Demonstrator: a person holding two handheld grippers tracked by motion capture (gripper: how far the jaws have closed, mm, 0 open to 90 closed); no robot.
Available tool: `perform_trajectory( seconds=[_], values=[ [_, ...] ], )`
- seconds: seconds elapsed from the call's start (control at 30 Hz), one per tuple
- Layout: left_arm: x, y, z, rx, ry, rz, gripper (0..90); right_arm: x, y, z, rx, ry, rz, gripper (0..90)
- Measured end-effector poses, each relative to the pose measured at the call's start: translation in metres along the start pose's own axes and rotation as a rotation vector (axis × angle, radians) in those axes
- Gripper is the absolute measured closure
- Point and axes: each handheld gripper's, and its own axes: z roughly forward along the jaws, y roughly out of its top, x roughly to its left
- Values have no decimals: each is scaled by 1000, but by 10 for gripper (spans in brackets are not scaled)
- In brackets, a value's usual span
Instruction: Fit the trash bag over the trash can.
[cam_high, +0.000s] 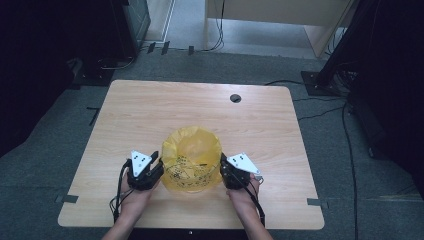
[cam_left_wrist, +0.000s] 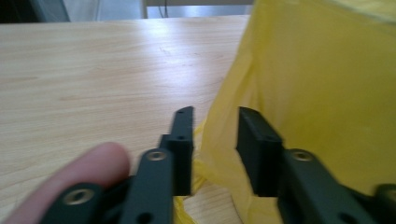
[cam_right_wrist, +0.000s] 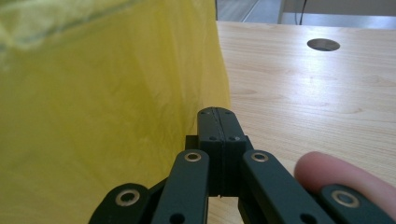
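**Yellow bag held at both sides, near edge of tabletop**

Nearest the person, both hands sat at the front of the tabletop (cam_high: 150, 107). The left gripper (cam_high: 152, 167) had its jaws parted a moderate gap, with a fold of the yellow bag (cam_high: 192, 159) lying between them but not yet pinched. The right gripper (cam_high: 223, 167) had its jaws pressed fully together right against the bag's side; whether any film was caught in them could not be told.

The bag stood between the two grippers, its mouth open upward and black print on its near face.

Judgement: the step looked like gripping both sides to spread or lift the bag. To do it well, close the left jaws squarely on the fold, confirm the right pinch, then move both evenly so the thin film does not tear.

Farther off, a round cable hole (cam_high: 235, 98) lay near the far edge.
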Motion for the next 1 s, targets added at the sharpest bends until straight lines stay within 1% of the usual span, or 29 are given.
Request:
perform_trajectory(
  seconds=[0.03, 0.1, 0.17, 0.23, 0.3, 0.37, 0.4, 0.43, 0.5, 0.53, 0.57, 0.6, 0.67, 0.7, 0.77, 0.83, 0.87, 0.93, 0.97, 1.0],
  values=[
    [3, 0, -1, 2, 1, 1, 591, -1, 1, 0, 0, 6, 5, 900],
    [9, 0, -2, 5, 4, 9, 550, -5, 2, -2, -1, 9, 11, 900],
    [16, 1, -3, 16, 7, -6, 471, -11, 4, -4, -8, 7, 20, 900],
    [24, 1, -4, 34, 8, -13, 407, -16, 6, -6, -12, 7, 32, 900],
    [32, -1, -5, 59, -1, -27, 302, -20, 8, -8, -14, 9, 38, 900],
    [38, -2, -6, 77, 10, -14, 253, -24, 11, -9, -14, 19, 42, 900],
    [41, -4, -6, 85, 16, -11, 226, -26, 12, -10, -15, 34, 46, 900],
    [46, -5, -7, 109, 21, -11, 188, -28, 12, -11, -17, 52, 46, 900],
    [53, -7, -9, 131, 28, -16, 165, -32, 14, -13, -21, 60, 37, 900],
    [58, -8, -10, 142, 33, -22, 148, -33, 15, -14, -13, 58, 23, 900],
    [63, -10, -11, 155, 31, -33, 110, -32, 16, -15, 5, 44, 6, 900],
    [67, -12, -12, 168, 39, -39, 99, -32, 17, -16, 10, 33, -14, 900],
    [75, -16, -15, 181, 62, -26, 99, -34, 18, -19, 7, 41, -39, 900],
    [78, -19, -16, 194, 70, -16, 84, -34, 19, -20, 2, 42, -48, 900],
    [85, -23, -17, 231, 89, -1, 12, -36, 20, -21, -2, 60, -51, 900],
    [92, -28, -19, 249, 118, 9, 9, -39, 22, -22, -11, 81, -48, 900],
    [95, -31, -19, 260, 136, 20, 9, -41, 22, -23, -13, 90, -51, 885],
    [102, -36, -20, 292, 173, 40, 7, -43, 24, -23, -8, 81, -53, 889],
    [107, -40, -20, 308, 190, 40, 0, -44, 26, -23, -3, 83, -53, 900],
    [110, -42, -20, 317, 198, 39, 0, -46, 27, -24, -2, 85, -59, 900]
  ],
)
